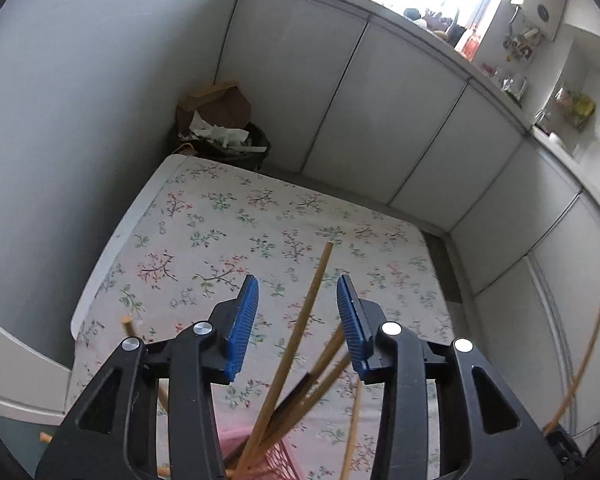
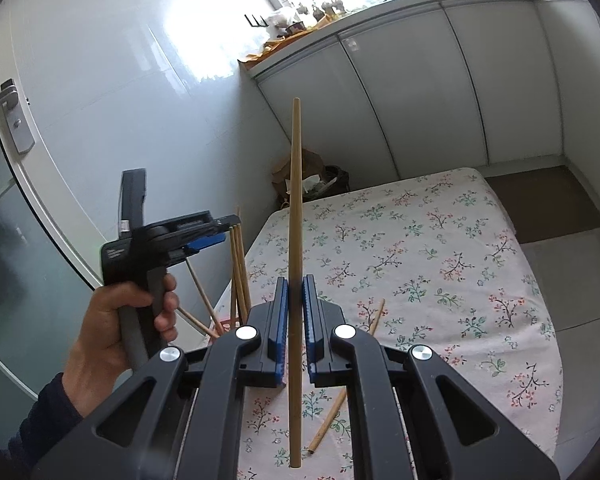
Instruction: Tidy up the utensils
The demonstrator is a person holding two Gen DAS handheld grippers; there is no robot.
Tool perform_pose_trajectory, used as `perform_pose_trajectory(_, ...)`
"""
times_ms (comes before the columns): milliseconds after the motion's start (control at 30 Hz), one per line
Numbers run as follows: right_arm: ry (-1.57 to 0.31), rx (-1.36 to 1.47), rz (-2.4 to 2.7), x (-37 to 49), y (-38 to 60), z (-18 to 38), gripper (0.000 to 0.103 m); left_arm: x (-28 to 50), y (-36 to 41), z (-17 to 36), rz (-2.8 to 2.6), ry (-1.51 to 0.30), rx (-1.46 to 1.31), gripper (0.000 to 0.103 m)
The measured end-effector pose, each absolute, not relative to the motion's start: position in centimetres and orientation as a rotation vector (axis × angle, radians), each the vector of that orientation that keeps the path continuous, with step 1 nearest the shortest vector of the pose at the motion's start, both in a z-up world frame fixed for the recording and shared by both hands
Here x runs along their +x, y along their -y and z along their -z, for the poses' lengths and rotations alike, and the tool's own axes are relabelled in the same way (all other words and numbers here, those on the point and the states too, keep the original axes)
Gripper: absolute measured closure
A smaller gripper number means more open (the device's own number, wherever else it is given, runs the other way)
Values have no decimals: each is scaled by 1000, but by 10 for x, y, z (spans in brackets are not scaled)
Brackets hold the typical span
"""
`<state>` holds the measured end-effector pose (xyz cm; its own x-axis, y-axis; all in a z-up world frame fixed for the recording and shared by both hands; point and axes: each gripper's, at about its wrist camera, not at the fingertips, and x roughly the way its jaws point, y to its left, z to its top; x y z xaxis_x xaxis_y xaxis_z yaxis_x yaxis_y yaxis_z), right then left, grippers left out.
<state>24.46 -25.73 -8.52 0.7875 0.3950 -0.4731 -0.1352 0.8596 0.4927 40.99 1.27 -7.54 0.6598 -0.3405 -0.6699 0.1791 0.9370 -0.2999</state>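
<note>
In the left wrist view my left gripper [image 1: 296, 285] is open above a pink basket [image 1: 278, 460] that holds several wooden chopsticks [image 1: 300, 344]. One of them rises through the gap between the blue pads [image 1: 242, 328] without touching them. In the right wrist view my right gripper [image 2: 296, 280] is shut on a single long chopstick [image 2: 296, 184], which stands nearly upright. A hand [image 2: 116, 316] holds the left gripper [image 2: 214, 240] at the left, over the bundle of chopsticks [image 2: 238, 272]. One more chopstick [image 2: 354, 356] lies loose on the floral tablecloth [image 2: 440, 264].
The table [image 1: 228, 220] stands in a corner, with a grey wall on its left. A black bin [image 1: 236, 140] stuffed with paper and cardboard sits behind it. White cabinets [image 1: 380, 120] run along the back and right. A door with a metal handle [image 2: 8, 100] is at the far left.
</note>
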Motion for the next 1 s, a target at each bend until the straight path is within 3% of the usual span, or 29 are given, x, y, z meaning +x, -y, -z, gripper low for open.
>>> perform_pose_trajectory(100,-595,466,-303,245,260,83,95,412,-9,80,303,-791,-207,65)
perform_pose_trajectory(200,-594,473,-307,244,260,82,95,413,-8,83,312,-812,-195,93)
perform_pose_trajectory(233,-595,474,-307,244,260,82,95,413,-7,85,318,-814,-189,94)
perform_pose_trajectory(500,-582,478,-309,240,262,78,95,392,-12,76,330,-733,-126,96)
perform_pose_trajectory(833,-577,466,-314,238,256,78,95,344,-34,61,286,-509,-76,99)
perform_pose_trajectory(1000,-573,458,-320,238,254,78,95,331,-24,68,313,-526,14,99)
